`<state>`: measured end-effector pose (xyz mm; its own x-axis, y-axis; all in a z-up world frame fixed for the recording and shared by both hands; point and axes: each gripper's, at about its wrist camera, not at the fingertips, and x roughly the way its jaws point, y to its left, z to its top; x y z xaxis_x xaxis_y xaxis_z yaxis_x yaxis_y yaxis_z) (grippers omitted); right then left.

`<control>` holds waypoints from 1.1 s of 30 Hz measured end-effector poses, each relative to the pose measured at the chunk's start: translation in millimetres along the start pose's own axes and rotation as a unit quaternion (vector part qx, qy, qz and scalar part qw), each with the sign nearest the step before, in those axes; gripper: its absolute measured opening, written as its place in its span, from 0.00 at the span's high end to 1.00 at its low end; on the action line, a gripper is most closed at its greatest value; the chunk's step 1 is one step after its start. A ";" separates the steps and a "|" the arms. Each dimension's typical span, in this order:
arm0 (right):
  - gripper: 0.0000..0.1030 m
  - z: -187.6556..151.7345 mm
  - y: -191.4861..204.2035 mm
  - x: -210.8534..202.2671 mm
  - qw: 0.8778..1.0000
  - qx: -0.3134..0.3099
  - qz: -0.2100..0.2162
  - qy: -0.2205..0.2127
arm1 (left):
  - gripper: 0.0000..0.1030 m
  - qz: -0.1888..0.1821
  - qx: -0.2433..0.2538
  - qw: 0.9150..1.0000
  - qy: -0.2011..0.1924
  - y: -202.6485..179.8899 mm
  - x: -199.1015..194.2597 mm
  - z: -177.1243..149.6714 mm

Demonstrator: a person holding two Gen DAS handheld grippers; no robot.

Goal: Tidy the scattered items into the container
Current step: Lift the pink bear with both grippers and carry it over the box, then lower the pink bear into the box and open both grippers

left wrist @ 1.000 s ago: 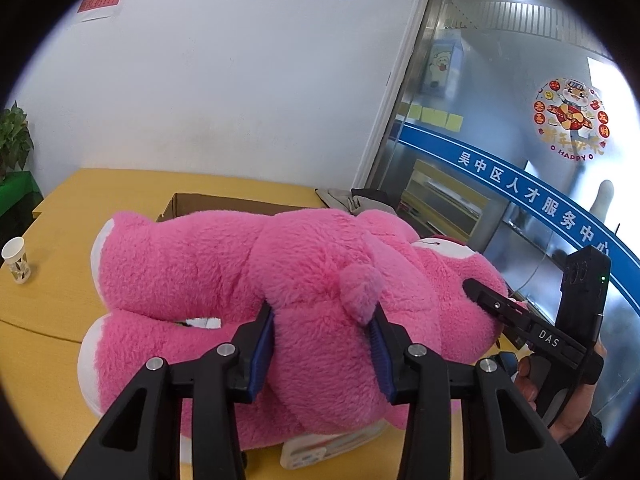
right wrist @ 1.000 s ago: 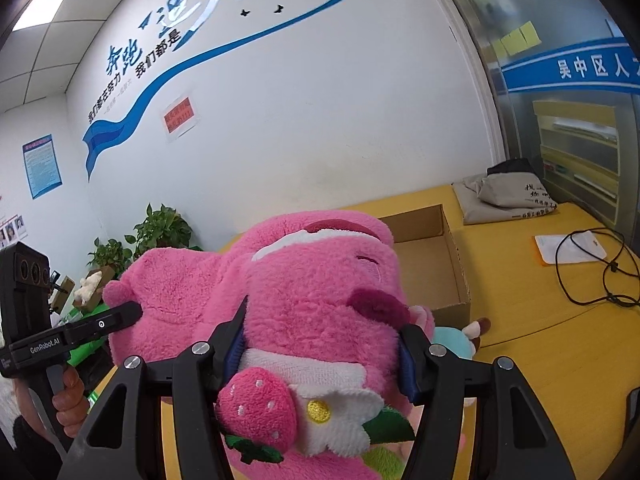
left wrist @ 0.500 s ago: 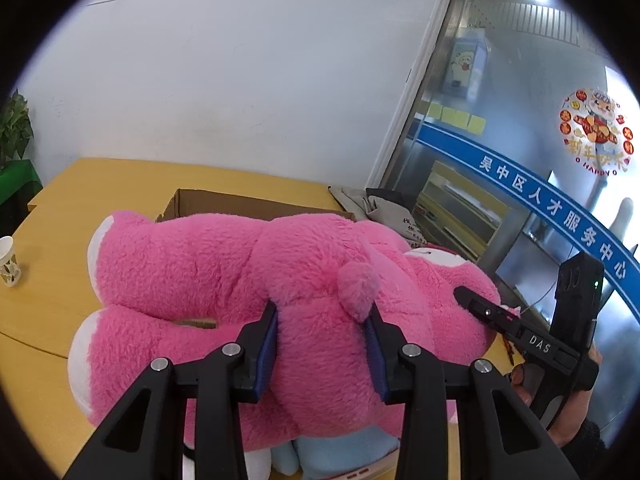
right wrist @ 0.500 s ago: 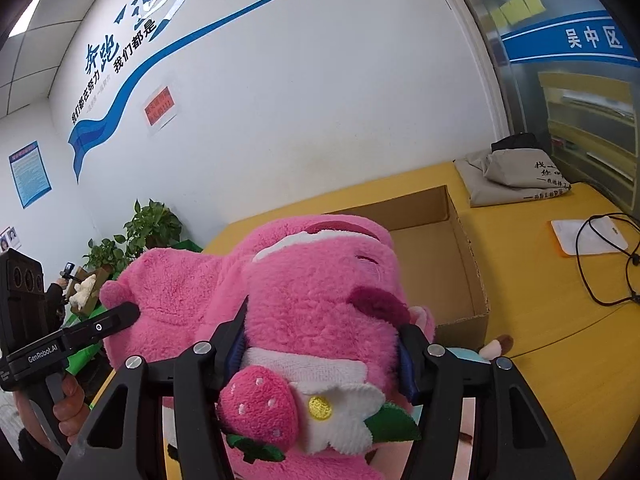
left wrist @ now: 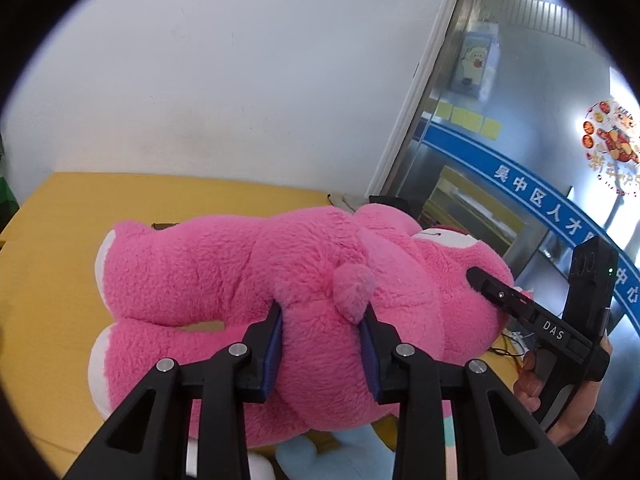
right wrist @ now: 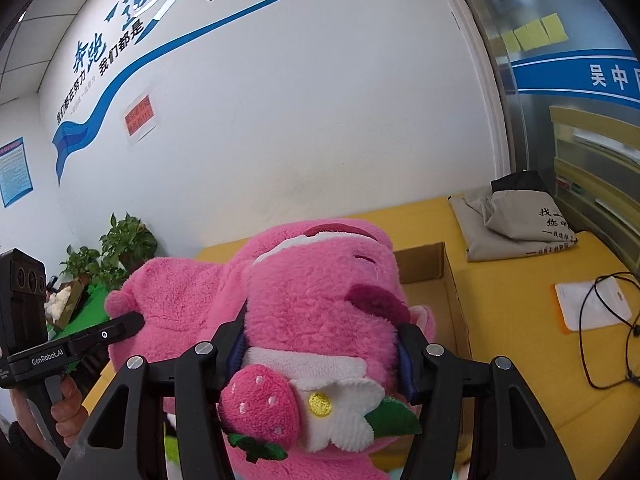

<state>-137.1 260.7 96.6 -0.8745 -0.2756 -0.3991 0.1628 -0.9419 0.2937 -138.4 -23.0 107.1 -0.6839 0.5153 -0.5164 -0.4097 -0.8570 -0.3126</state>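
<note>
A big pink plush bear (left wrist: 224, 272) hangs sideways above the yellow table (left wrist: 48, 240), held from both ends. My left gripper (left wrist: 322, 344) squeezes its rump below the small tail, and its jaws are closing further into the plush. My right gripper (right wrist: 322, 332) is shut on the bear's (right wrist: 320, 280) head above the strawberry and flower collar. The brown cardboard box (right wrist: 436, 256) stands open just behind the bear. In the left wrist view only a corner of the box (left wrist: 162, 225) shows. Each view shows the other gripper and the hand holding it.
A grey cloth bag (right wrist: 516, 220) lies at the table's far right. A white paper (right wrist: 592, 308) and a black cable (right wrist: 600, 328) lie on the right. Potted plants (right wrist: 120, 248) stand at the left. A light blue plush (left wrist: 332, 456) lies under the bear.
Both grippers have carried the bear across the table toward the box, which now sits closer and is mostly hidden behind it. The left jaws have narrowed on the plush.
</note>
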 end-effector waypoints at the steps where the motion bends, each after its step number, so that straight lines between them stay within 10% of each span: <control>1: 0.39 5.1 -3.5 9.9 1.000 0.000 -0.002 0.000 | 0.69 0.004 0.004 1.000 0.005 0.9 9.5 6.1; 9: 0.39 40.5 -51.6 103.6 0.999 0.016 -0.029 0.039 | 0.70 0.014 0.000 0.997 0.072 21.6 115.8 44.8; 18: 0.39 10.5 -105.5 182.9 0.991 0.030 -0.088 0.099 | 0.75 0.024 -0.036 0.985 0.165 45.1 220.5 2.9; 30: 0.38 11.3 -138.5 213.3 0.983 0.064 -0.113 0.132 | 0.71 0.070 -0.013 0.985 0.158 38.5 231.8 13.0; 33: 0.21 13.5 -145.1 223.7 0.979 0.059 -0.110 0.162 | 0.57 0.073 -0.016 0.984 0.160 45.0 218.9 15.1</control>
<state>-362.5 338.3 -23.6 -0.6886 -0.1333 -0.7128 -0.0828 -0.9621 0.2600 -315.8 51.2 -7.9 -0.5061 0.3654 -0.7813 -0.2990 -0.9240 -0.2384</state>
